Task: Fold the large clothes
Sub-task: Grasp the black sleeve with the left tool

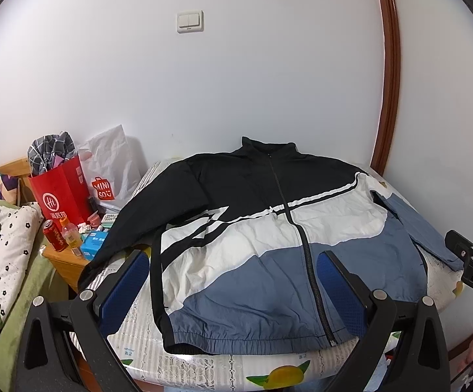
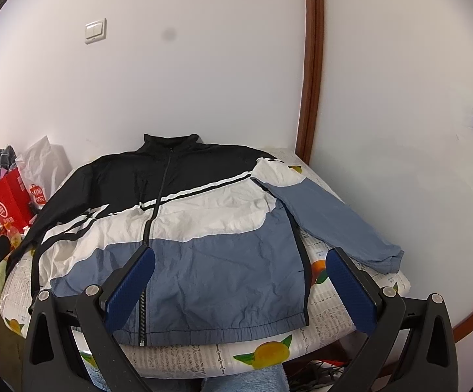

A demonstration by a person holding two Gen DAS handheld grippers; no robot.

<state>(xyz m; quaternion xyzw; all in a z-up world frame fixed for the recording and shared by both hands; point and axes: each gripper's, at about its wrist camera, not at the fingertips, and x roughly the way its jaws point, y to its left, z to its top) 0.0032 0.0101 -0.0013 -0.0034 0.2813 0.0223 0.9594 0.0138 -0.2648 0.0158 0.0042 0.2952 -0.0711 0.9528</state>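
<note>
Jacket (image 1: 256,245) lies flat, front up, zipped, on a round table (image 1: 203,364) covered with a lemon-print cloth. Long axis runs from hem to collar: hem nearest both cameras, black stand-up collar at the far edge by the white wall (image 1: 236,81). Colour bands cross diagonally, black at the top, white in the middle, blue at the bottom. The blue sleeve (image 2: 334,225) angles out toward the right and near side, cuff resting on the cloth near the table's right edge; the black sleeve (image 1: 118,232) runs down the left side and drapes over the table rim. Left gripper (image 1: 233,287) hovers above the hem, jaws spread wide, nothing between the blue pads. Right gripper (image 2: 241,289) likewise spread and empty, over the lower right body of the jacket; in the left wrist view its black frame shows the letters "DAS", the rest cut off. Left of the table: white bag (image 1: 112,170) printed "MINISO", red bag (image 1: 60,192) with a round logo and Chinese characters too small to read, a red can (image 1: 53,235) and an orange bottle (image 1: 71,235) on a wooden stand.
</note>
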